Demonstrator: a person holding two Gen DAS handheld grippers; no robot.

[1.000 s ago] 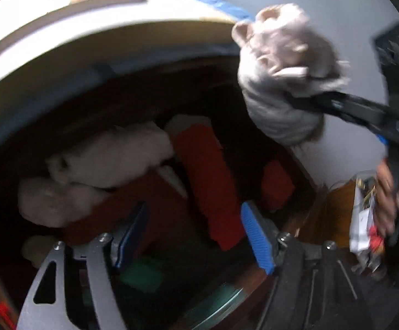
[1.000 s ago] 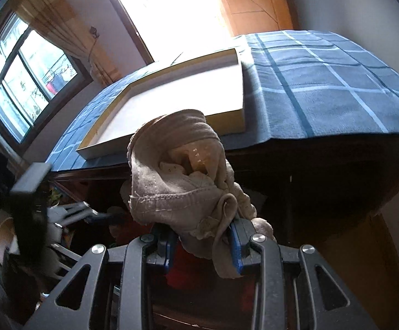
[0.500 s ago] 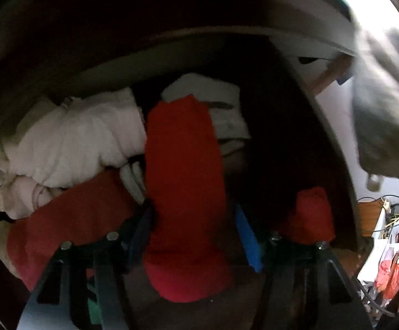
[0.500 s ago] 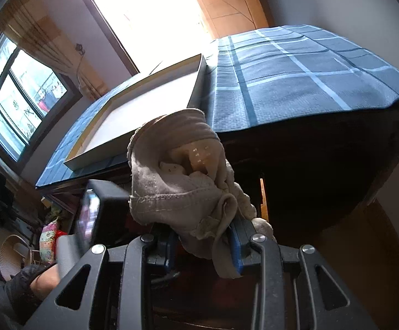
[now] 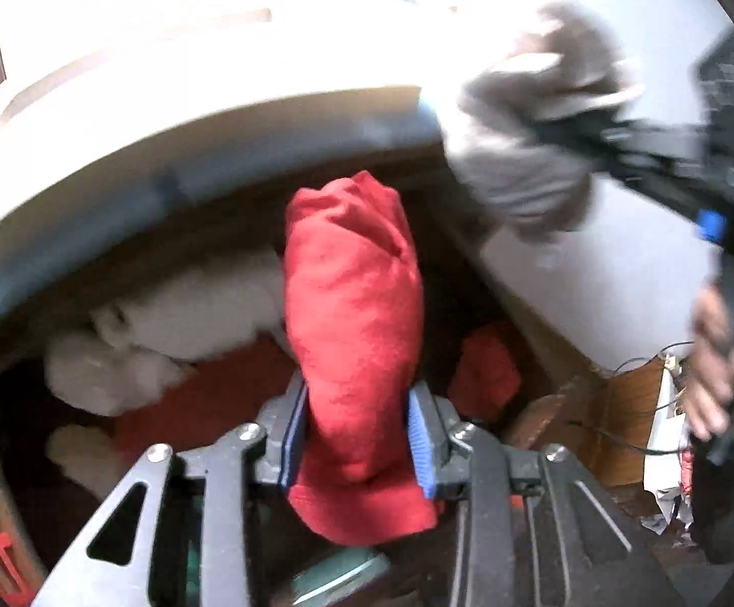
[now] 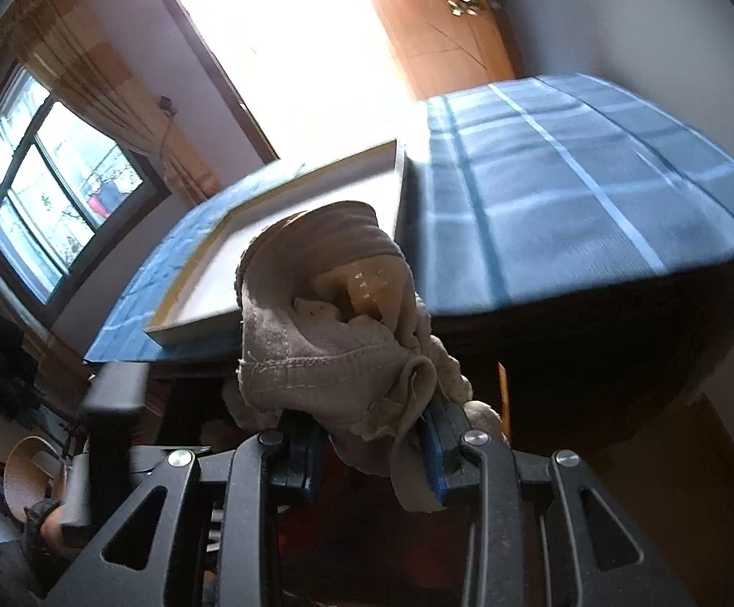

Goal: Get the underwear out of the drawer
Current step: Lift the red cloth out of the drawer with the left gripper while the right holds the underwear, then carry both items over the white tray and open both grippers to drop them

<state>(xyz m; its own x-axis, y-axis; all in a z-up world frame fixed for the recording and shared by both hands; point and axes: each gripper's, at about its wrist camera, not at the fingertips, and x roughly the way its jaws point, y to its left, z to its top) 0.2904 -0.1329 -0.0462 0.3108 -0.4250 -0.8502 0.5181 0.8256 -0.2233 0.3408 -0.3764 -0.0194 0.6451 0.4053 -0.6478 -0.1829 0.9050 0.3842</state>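
Red rolled underwear [image 5: 354,334] pinched between closing left gripper [image 5: 359,442] pads, lifted above the open drawer [image 5: 473,273], beige underwear [image 6: 336,339] clamped in right gripper [image 6: 374,447], white bundles [image 5: 184,323] left inside, blue checked cloth [image 6: 569,202] beyond

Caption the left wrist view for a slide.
Left gripper closing on red underwear above the drawer.

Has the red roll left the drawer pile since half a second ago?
Yes. The red underwear roll now stands up between the closing left claw, lifted toward the drawer's pale rim, above the white bundles.
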